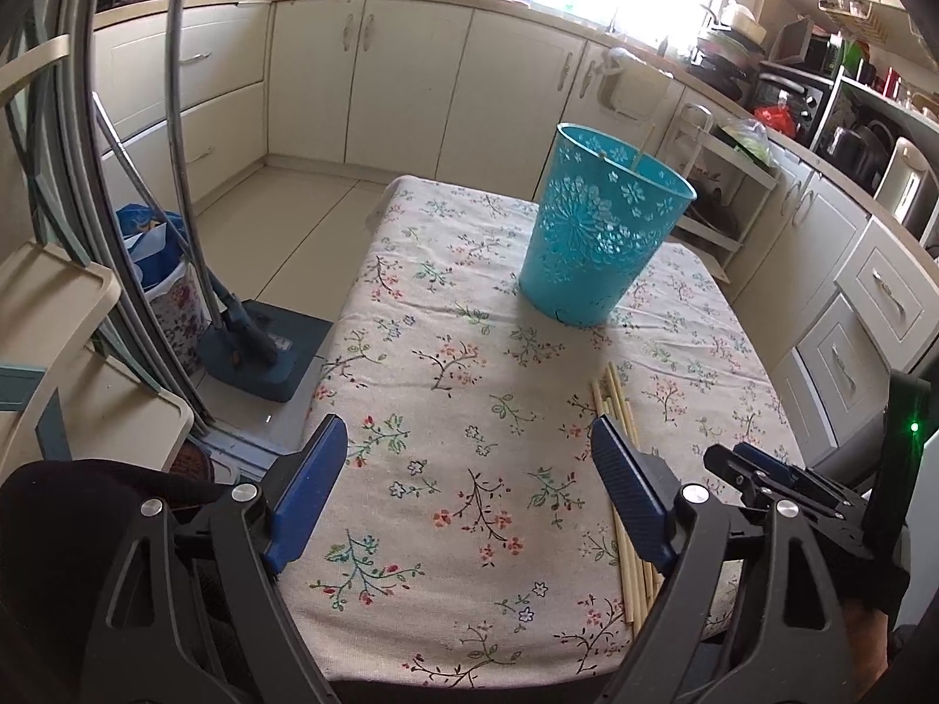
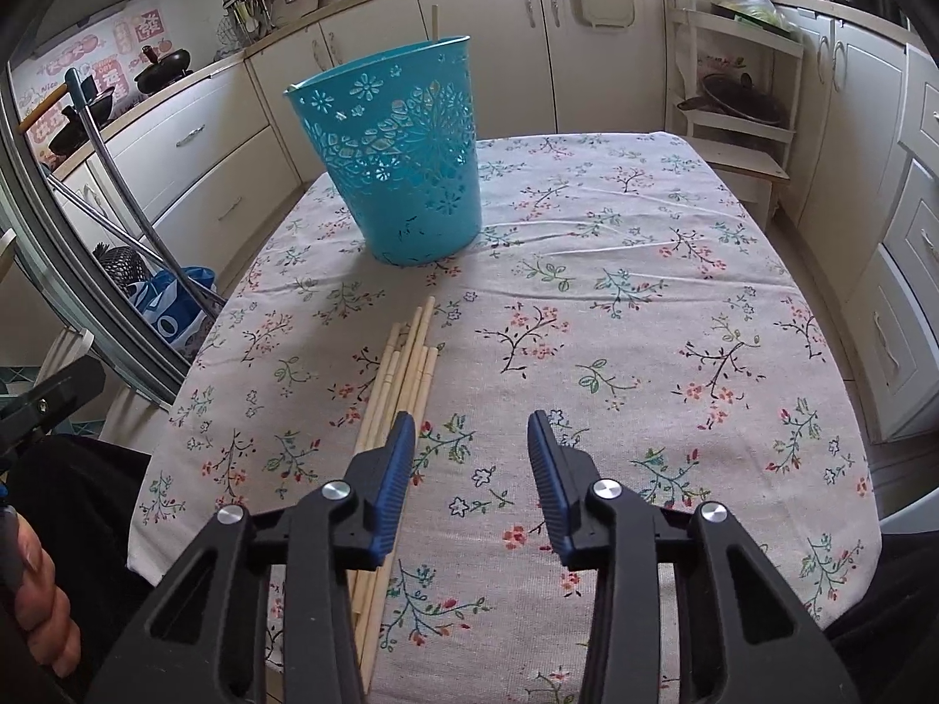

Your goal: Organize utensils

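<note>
Right wrist view: one stick [image 2: 435, 23] already stands in the bin [image 2: 399, 158], while the chopsticks [image 2: 405, 369] lie bundled on the table [image 2: 675, 305]. The right gripper [image 2: 469, 440] is partly open and empty beside them; the left gripper [image 1: 469, 446] gapes wide, empty.

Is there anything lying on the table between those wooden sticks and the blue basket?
Nothing visible. Between the sticks and the basket there is only bare flowered cloth. One stick already stands in the basket.
</note>
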{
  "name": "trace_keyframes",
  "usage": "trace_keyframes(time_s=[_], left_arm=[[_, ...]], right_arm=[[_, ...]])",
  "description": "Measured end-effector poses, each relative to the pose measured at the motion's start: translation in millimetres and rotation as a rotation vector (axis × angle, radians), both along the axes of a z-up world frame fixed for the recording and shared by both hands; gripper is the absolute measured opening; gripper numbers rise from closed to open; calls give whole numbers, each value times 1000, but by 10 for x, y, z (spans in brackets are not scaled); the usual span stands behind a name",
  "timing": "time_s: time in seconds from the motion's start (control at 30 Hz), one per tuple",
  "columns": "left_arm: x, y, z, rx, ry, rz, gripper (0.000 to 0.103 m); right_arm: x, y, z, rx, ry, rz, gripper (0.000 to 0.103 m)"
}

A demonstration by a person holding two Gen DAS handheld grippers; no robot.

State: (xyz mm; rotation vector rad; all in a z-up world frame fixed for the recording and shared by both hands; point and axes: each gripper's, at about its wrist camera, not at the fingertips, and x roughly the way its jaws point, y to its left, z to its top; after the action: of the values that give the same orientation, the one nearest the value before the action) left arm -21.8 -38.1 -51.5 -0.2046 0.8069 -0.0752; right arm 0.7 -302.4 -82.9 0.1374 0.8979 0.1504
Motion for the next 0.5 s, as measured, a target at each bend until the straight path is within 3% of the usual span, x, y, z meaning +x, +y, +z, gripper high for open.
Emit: trace_keyframes(time_s=[0.17,0.5], left_arm=[[142,-268,-114,48,34,-55,81],[373,-449,-266,76,88,-60,81]], right_arm=[[109,44,-102,24,13,20,33],[375,287,-358,-41,53,75,19]])
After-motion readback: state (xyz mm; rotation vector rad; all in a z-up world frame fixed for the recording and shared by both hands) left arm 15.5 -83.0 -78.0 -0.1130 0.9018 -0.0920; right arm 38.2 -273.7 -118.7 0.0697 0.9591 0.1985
